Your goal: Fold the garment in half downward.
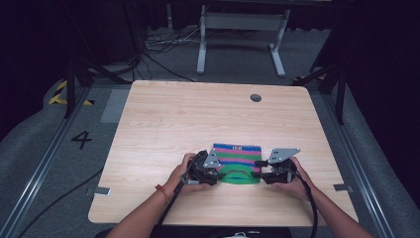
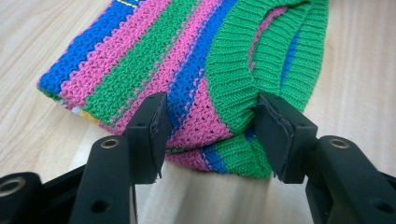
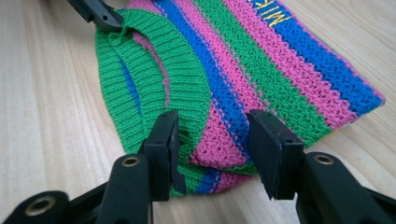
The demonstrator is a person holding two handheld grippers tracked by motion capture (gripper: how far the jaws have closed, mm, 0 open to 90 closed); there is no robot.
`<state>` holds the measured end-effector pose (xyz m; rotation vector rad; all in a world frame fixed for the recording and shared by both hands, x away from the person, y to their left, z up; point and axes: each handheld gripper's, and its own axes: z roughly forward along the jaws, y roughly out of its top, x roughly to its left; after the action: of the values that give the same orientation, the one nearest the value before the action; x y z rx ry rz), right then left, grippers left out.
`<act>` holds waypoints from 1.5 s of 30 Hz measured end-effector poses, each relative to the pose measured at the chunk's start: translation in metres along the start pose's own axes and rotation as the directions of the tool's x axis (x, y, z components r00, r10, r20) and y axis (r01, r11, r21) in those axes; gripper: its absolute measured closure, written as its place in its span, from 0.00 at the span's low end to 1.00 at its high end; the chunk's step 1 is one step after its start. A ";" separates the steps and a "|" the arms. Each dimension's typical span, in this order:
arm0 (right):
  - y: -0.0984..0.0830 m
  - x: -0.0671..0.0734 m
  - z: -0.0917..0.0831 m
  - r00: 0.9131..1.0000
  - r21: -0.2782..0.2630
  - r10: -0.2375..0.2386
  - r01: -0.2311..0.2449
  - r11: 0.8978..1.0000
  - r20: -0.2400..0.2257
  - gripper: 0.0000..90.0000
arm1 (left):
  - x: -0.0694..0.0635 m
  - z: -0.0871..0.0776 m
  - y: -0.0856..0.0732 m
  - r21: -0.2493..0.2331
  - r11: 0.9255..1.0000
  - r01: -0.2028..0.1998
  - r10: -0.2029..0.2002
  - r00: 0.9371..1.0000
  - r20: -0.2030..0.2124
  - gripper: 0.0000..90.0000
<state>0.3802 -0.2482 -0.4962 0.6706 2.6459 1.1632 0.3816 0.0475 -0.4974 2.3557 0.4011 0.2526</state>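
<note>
While both sets of fingers stand partly apart, each straddles one near corner of the striped knitted piece (image 1: 236, 162) without clamping it: in the left gripper view the left gripper (image 2: 210, 133) has one pad against the pink and blue stripes and the other touching the green ribbed band (image 2: 233, 79), with slack fabric between; in the right gripper view the right gripper (image 3: 212, 144) sits the same way, one pad on the ribbed band (image 3: 154, 93), the other just at the blue and green stripes. Pads look loose, no pinch visible. Knit is folded flat, pink, blue and green stripes, the green ribbed opening on its near edge, yellow stitched lettering (image 3: 273, 14) near the far end. High view: left gripper (image 1: 210, 168) at the knit's near left corner, right gripper (image 1: 265, 171) at its near right corner, each held by a hand (image 1: 181, 173), forearms coming in from the near edge. Knit lies on the wooden worktop (image 1: 163, 114), towards the near edge, slightly right of middle. Round hole (image 1: 255, 97) near the far edge, well apart from the knit.
</note>
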 end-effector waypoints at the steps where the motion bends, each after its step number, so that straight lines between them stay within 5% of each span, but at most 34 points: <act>1: 0.000 -0.001 0.000 1.000 -0.001 0.001 -0.001 1.000 0.005 0.60 | 0.002 0.002 0.000 -0.011 1.000 0.008 -0.008 1.000 -0.005 0.51; 8: 0.003 -0.006 0.002 1.000 0.006 -0.013 0.013 1.000 0.022 0.59 | 0.005 0.004 0.003 0.000 1.000 0.008 -0.008 1.000 -0.017 0.51; 21: 0.012 0.002 -0.007 0.998 0.054 -0.045 0.043 0.998 0.035 0.38 | 0.002 -0.010 0.011 0.041 0.999 -0.010 0.013 0.999 -0.051 0.38; 31: 0.014 0.003 -0.022 0.995 0.083 -0.064 0.057 0.995 0.080 0.32 | 0.006 -0.029 0.003 0.087 0.996 0.000 0.008 0.997 -0.083 0.29; 40: 0.009 0.003 -0.039 0.991 0.106 -0.070 0.058 0.993 0.115 0.31 | 0.009 -0.049 -0.004 0.146 0.989 -0.031 0.049 0.992 -0.117 0.28; 45: 0.001 0.002 -0.049 0.986 0.121 -0.080 0.063 0.991 0.145 0.30 | 0.014 -0.065 -0.016 0.150 0.989 0.003 0.019 0.989 -0.144 0.28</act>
<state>0.3626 -0.2784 -0.4622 0.6492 2.6020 0.9087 0.3723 0.1047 -0.4604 2.4953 0.4956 0.4128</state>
